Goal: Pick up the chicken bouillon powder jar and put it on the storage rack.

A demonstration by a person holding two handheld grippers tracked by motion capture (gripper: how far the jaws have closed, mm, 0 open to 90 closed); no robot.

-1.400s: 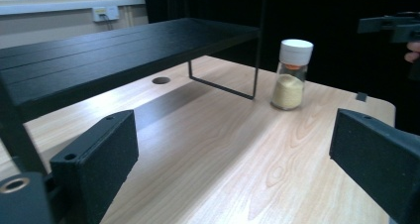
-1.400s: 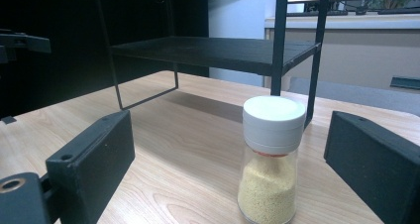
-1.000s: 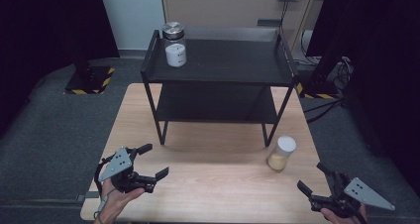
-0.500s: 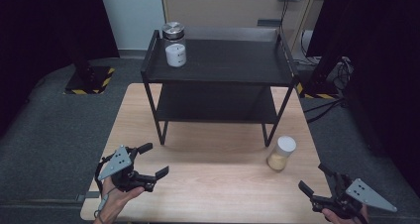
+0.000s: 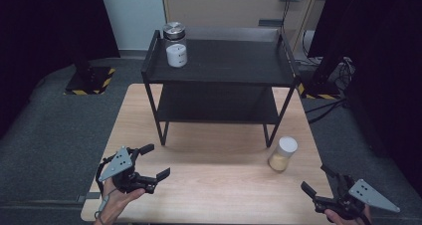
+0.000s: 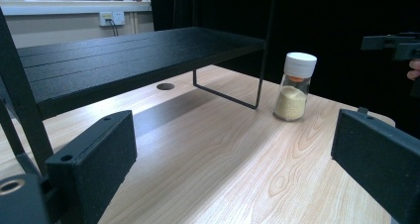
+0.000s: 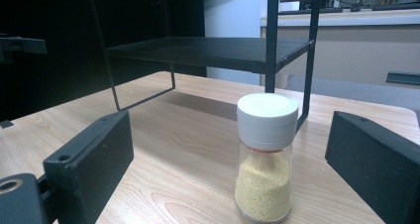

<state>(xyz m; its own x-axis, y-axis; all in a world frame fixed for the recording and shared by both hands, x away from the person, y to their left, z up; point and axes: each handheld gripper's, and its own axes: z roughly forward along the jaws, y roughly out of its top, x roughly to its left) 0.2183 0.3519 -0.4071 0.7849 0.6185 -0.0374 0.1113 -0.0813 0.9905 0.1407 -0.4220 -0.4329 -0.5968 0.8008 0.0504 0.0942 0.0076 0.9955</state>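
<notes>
- A small glass jar (image 5: 282,154) with a white lid stands upright on the wooden worktop (image 5: 214,185). It is near the right edge, just in front of the right front leg of a black shelf rack (image 5: 219,68).
- The jar is partly filled with yellow grains. In the right gripper view the same jar (image 7: 265,157) looks close and stands in line with the gap between the two black jaws, but nothing touches it.
- The right hand-held gripper (image 5: 319,183) is at the bottom right corner of the worktop, near the jar but apart from it. Its jaws are spread wide, have just been opening a little more, and hold nothing.
- The left hand-held gripper (image 5: 155,161) is at the bottom left of the worktop, well apart from the jar. Its jaws are spread wide too and hold nothing.
- In the left gripper view the jar (image 6: 295,86) shows far off, across the bare wood.
- On the top shelf of the rack, at its back left corner, stand a white pot (image 5: 176,55) and a jar with a shiny metal lid (image 5: 173,32) just behind it.
</notes>
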